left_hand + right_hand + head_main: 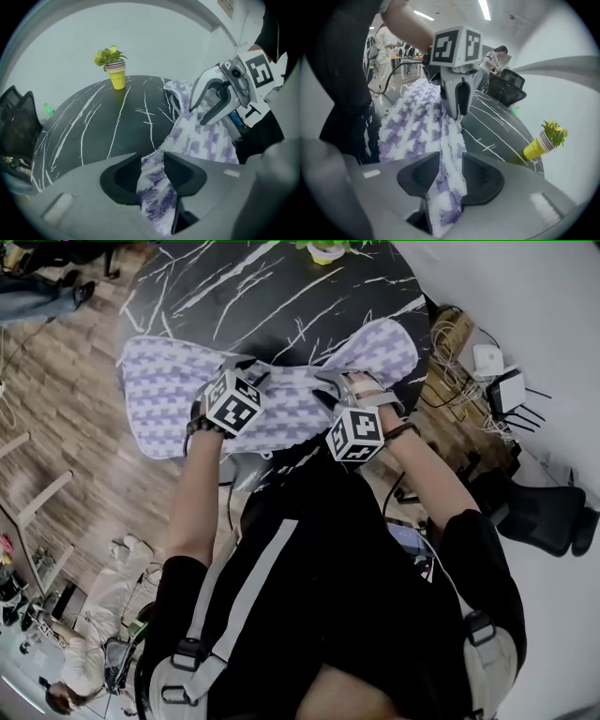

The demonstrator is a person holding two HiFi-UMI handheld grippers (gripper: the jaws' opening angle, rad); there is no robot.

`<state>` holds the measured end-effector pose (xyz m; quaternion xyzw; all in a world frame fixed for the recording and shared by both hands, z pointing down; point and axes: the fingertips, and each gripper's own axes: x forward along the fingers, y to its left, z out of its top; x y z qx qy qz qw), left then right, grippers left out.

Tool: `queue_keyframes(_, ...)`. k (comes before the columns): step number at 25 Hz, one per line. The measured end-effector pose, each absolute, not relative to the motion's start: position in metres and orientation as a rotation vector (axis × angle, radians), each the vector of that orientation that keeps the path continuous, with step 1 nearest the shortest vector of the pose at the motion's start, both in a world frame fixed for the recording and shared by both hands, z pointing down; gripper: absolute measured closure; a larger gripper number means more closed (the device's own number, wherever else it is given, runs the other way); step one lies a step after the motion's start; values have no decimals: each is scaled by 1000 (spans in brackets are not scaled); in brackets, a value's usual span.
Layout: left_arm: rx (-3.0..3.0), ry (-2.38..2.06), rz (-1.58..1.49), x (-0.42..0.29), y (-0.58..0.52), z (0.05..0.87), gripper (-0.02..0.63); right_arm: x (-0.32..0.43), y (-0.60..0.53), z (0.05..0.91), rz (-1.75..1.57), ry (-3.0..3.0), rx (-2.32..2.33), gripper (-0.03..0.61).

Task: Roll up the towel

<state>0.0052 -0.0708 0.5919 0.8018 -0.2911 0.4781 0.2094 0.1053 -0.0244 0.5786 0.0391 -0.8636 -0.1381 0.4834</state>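
Note:
A purple-and-white patterned towel (pixel 281 395) lies across the near edge of the round black marble table (pixel 262 296), and its near part hangs over the edge. My left gripper (pixel 251 369) points steeply down at the towel's middle, shut on a gathered fold (pixel 152 171) that fills its jaws. My right gripper (pixel 352 382) is a hand's width to the right. A strip of towel (pixel 451 176) runs loosely between its parted jaws. The left gripper view also takes in the right gripper (pixel 206 101), and the right gripper view the left gripper (pixel 457 101).
A yellow pot with a plant (pixel 117 77) stands at the table's far side. Right of the table are a black office chair (pixel 539 512) and cables with small devices (pixel 487 371) on the floor. People stand in the background (pixel 494 58). Wooden floor lies to the left.

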Motion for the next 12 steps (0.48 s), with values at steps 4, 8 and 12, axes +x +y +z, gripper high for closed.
queue_keyframes(4, 2227, -847, 1310, 4, -68, 595, 450, 111, -41, 554, -210, -2178, 112, 430)
queue_keyframes(8, 2234, -867, 1306, 3, -65, 593, 449, 123, -83, 534, -240, -2161, 156, 430)
queue_keyframes(12, 2228, -872, 1291, 3, -60, 590, 449, 130, -87, 556, -173, -2022, -77, 388)
